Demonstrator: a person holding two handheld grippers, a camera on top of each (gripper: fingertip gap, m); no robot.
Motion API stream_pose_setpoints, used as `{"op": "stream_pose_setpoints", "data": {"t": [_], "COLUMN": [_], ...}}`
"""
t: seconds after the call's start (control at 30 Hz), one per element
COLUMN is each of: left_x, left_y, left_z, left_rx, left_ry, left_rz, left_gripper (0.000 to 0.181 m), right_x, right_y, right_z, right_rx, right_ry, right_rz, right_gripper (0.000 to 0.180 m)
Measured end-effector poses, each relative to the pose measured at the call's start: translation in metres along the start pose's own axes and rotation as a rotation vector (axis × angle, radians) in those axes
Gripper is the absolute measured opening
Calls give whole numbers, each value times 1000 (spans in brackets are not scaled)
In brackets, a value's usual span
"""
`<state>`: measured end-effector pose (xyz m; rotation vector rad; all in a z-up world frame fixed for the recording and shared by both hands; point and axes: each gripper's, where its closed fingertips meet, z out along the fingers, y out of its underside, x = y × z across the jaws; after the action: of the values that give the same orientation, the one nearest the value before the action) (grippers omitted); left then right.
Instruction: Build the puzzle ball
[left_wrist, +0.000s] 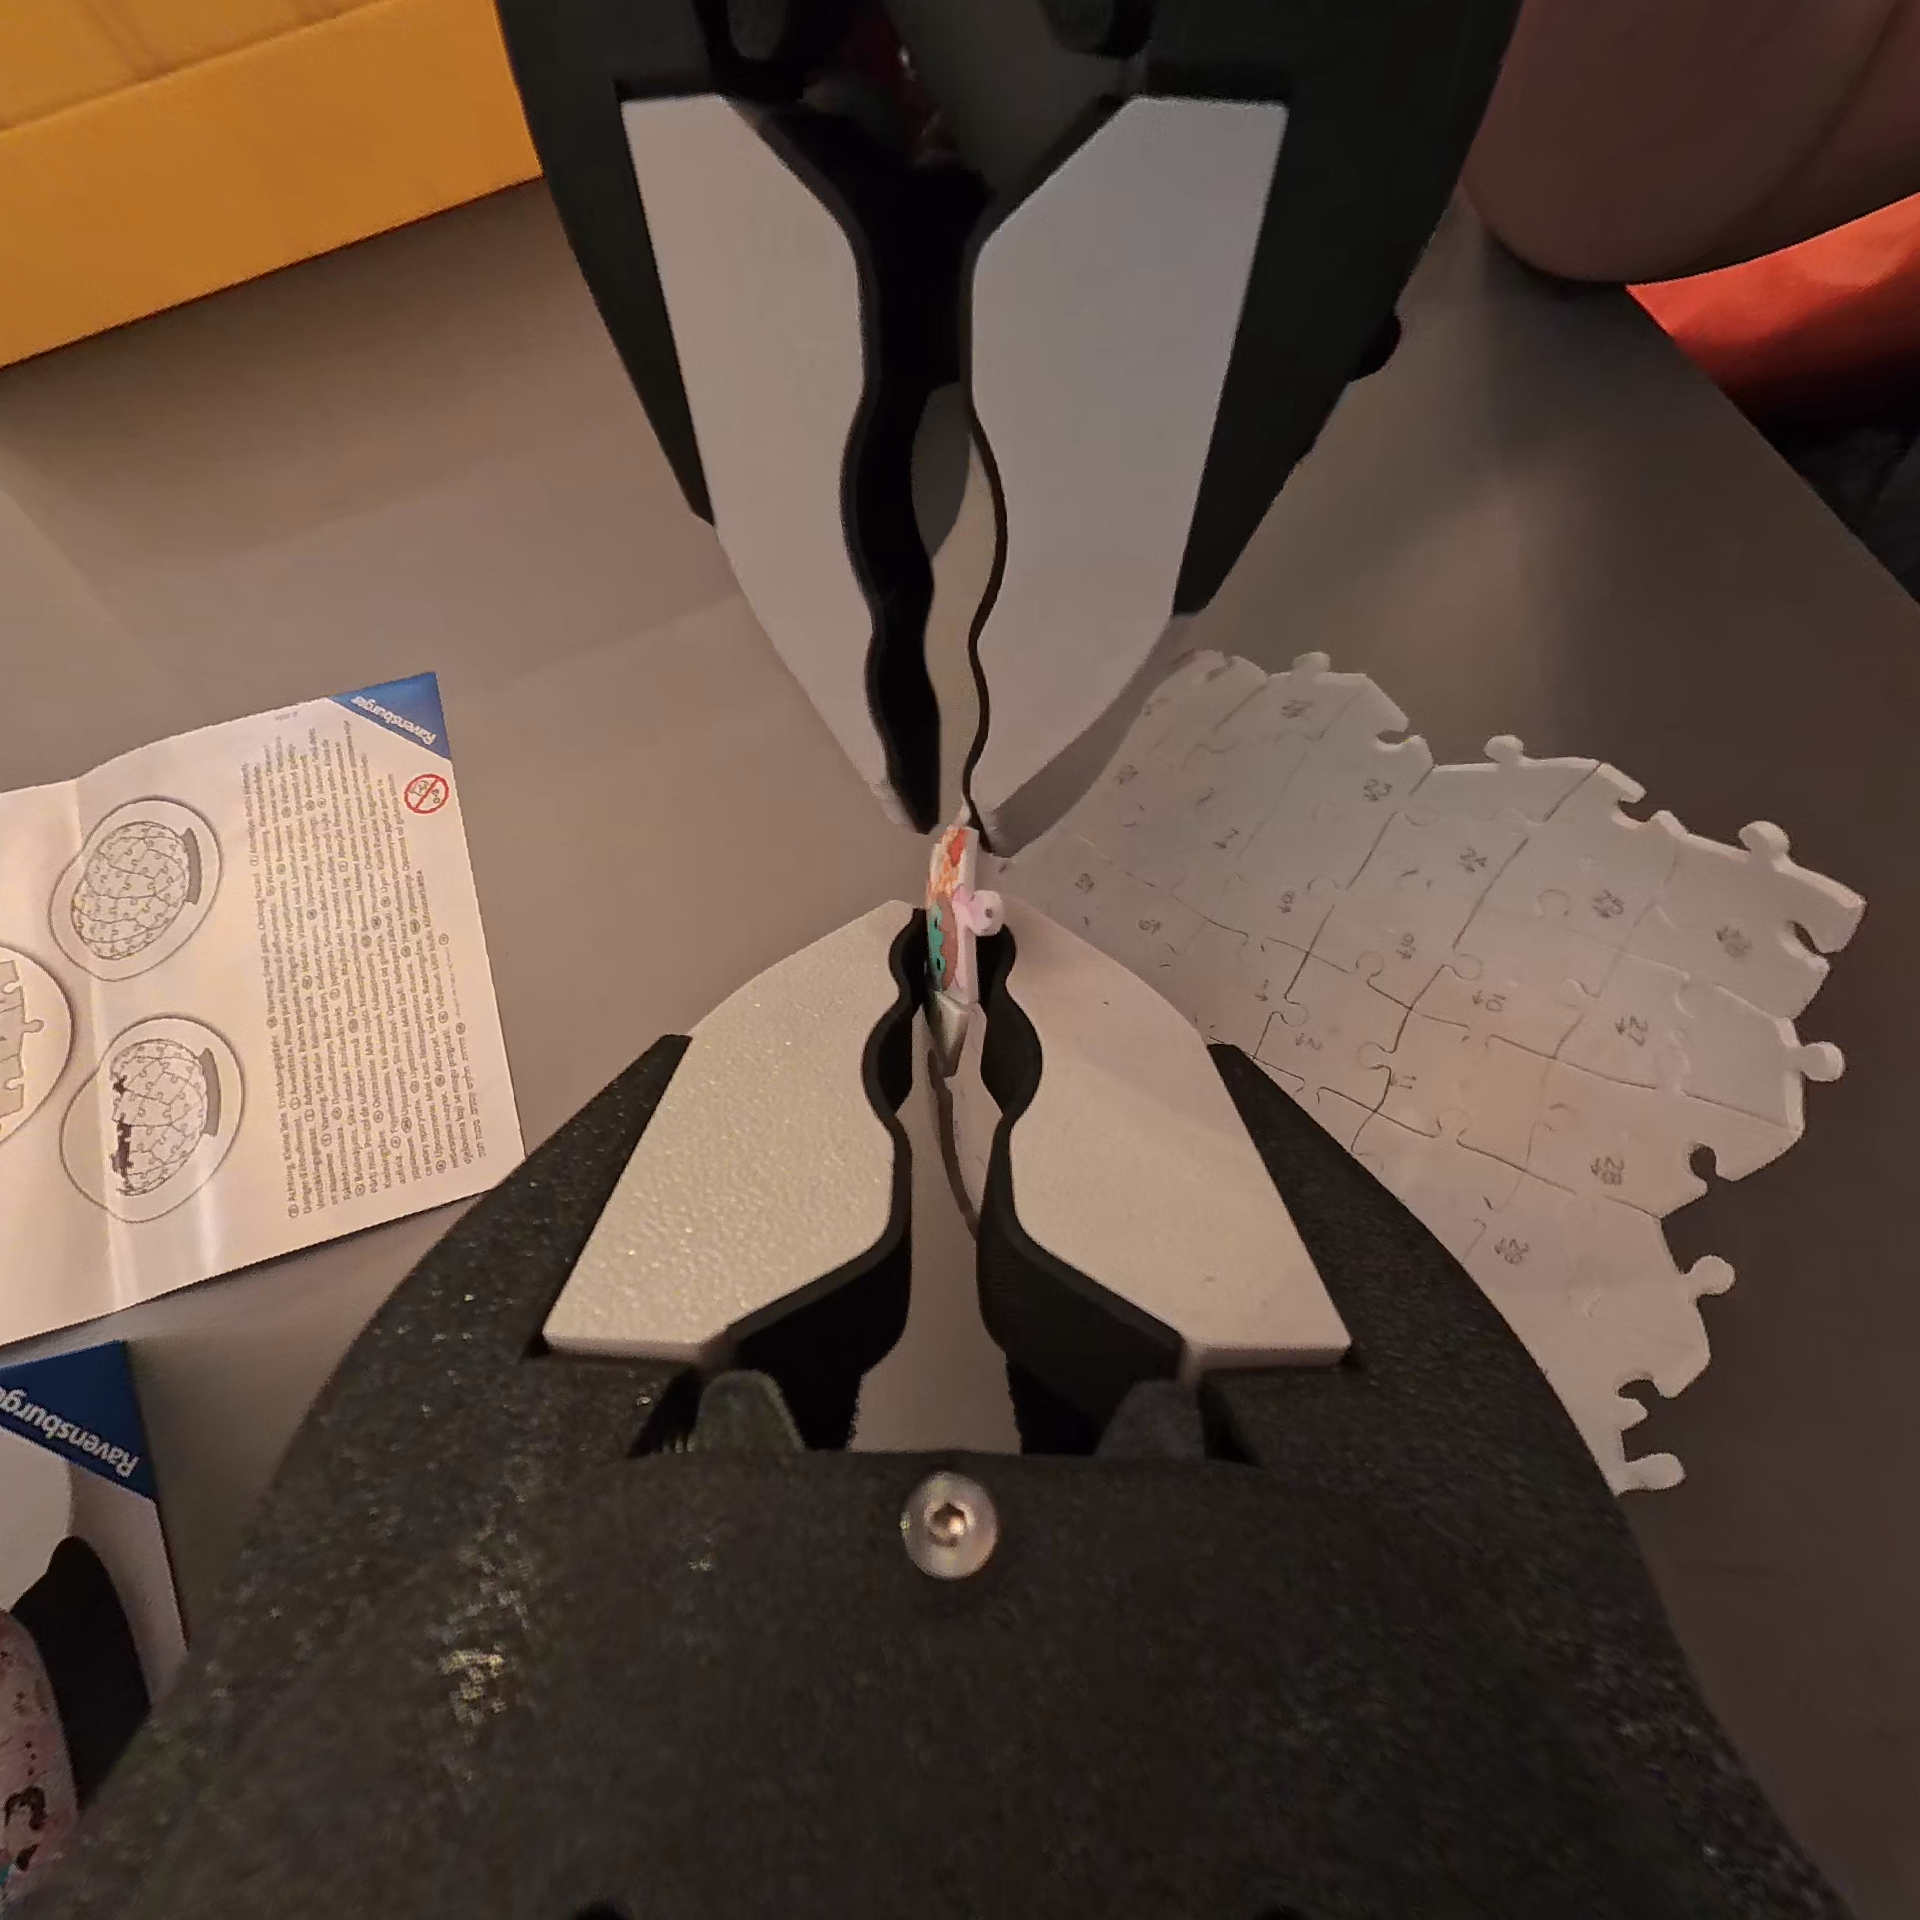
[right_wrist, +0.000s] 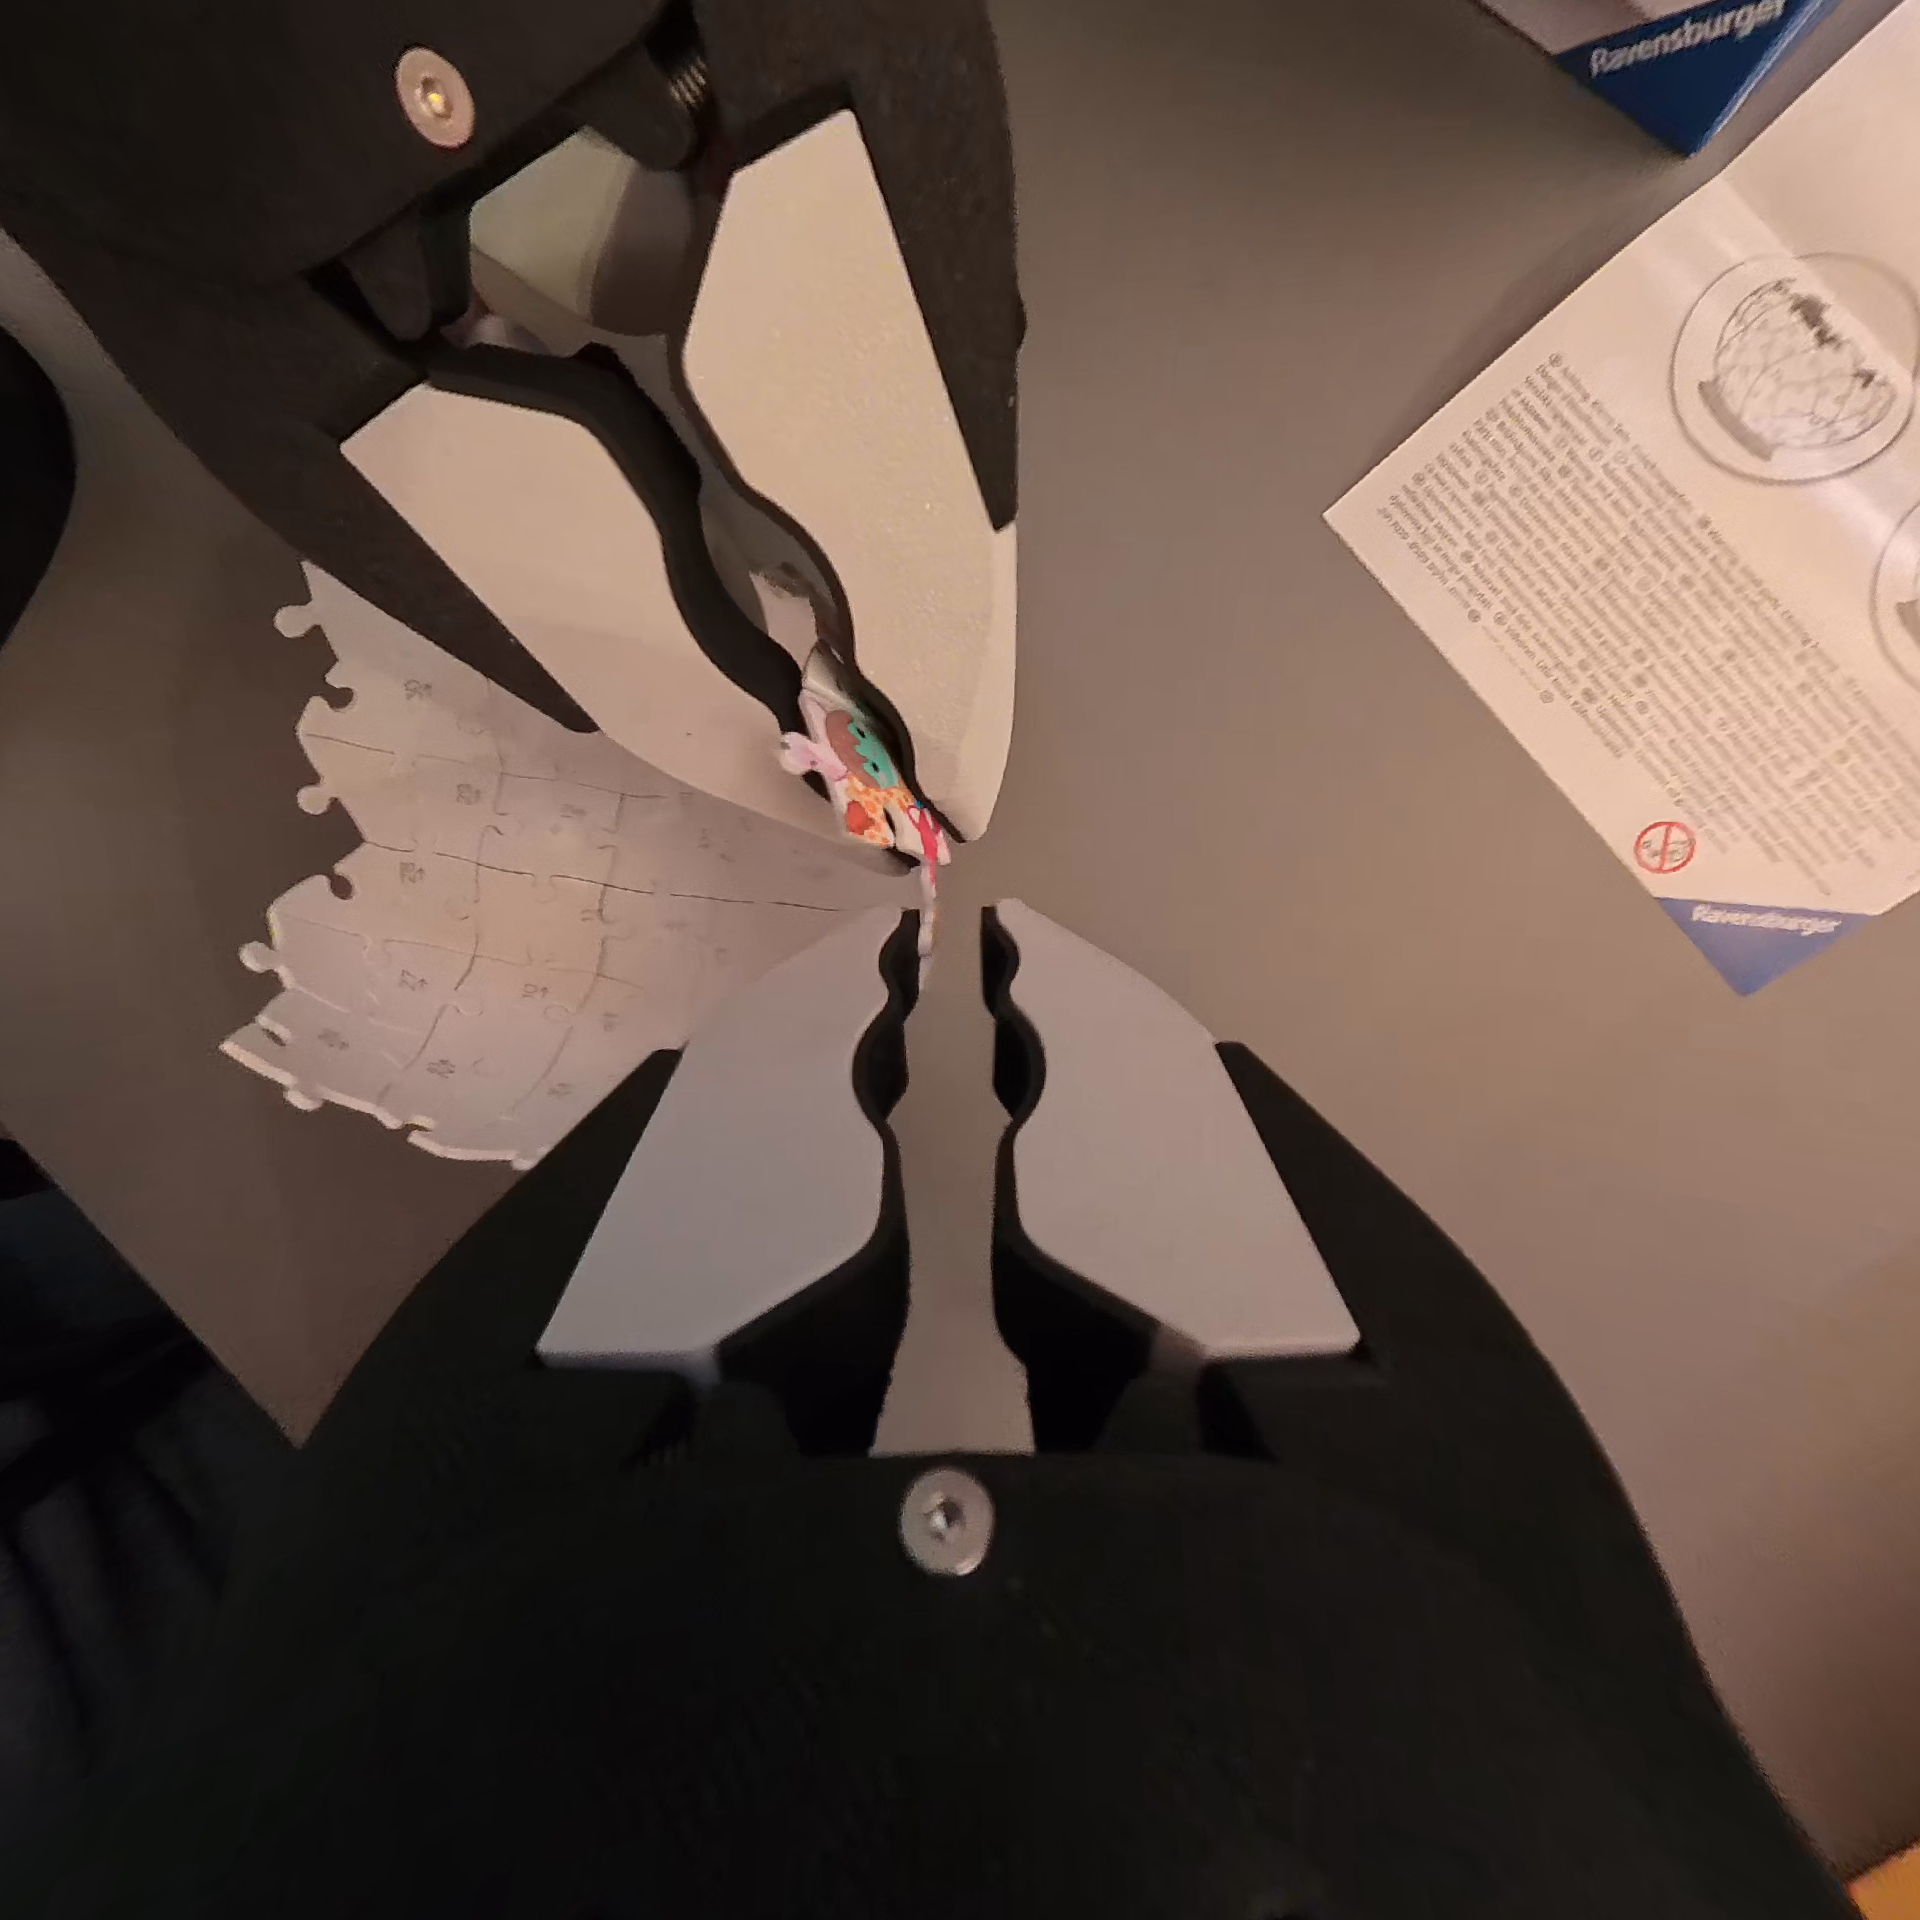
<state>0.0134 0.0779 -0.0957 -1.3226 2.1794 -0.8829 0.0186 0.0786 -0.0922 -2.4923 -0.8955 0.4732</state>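
Piece (left_wrist: 954, 935) is a small one with a colourful printed face (pink, teal, orange bits). It's up in the air just beside the sheet (left_wrist: 1455, 987), pinched in the left gripper (left_wrist: 951, 920). Those jaws are squeezed down tight on it, with only the piece's thickness between the tips. Most of it sits inside the grip, with one end and a little tab poking out past the tips.

The right gripper (right_wrist: 951, 914) comes in nose to nose from the opposite side, its tips right at the piece's free end. From its own camera the jaws are only a crack apart. The thin edge of the piece sits in that gap, against one finger (right_wrist: 902, 966) and clear of the other. So it's around the end of the piece but not clamped on it, as far as I can tell.

The sheet is the chunk that's already joined up, a curved fan of pieces lying on the grey table (left_wrist: 520, 520) with the blank backs up. You can see small numbers and arrows on them, and the outer edge is all knobs and notches. Both grippers meet right over its inner edge, and the right one covers part of it in the left view.

On the other side of the grippers from the sheet, well apart from it, an unfolded leaflet (left_wrist: 260, 987) lies flat. It has globe drawings on it. A blue-and-white box (left_wrist: 73, 1507) sits just past the leaflet, even further from the sheet. Something yellow (left_wrist: 208, 125) sits at the far corner of the table.
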Motion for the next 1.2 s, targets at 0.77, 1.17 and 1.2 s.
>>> {"op": "stream_pose_setpoints", "data": {"t": [0.77,1.17,1.2], "left_x": [2,3,2], "left_y": [2,2,2], "left_z": [0,-1,-1], "left_rx": [-3,-2,-2], "left_ry": [10,20,20], "left_rz": [1,-2,-2], "left_gripper": [7,7,7], "right_x": [-4,-5,-5], "right_y": [-8,-9,-9], "right_z": [6,6,6], "right_rx": [60,75,76], "right_ry": [-12,-40,-43], "right_rz": [-193,-230,-231], "right_gripper": [8,7,7]}}
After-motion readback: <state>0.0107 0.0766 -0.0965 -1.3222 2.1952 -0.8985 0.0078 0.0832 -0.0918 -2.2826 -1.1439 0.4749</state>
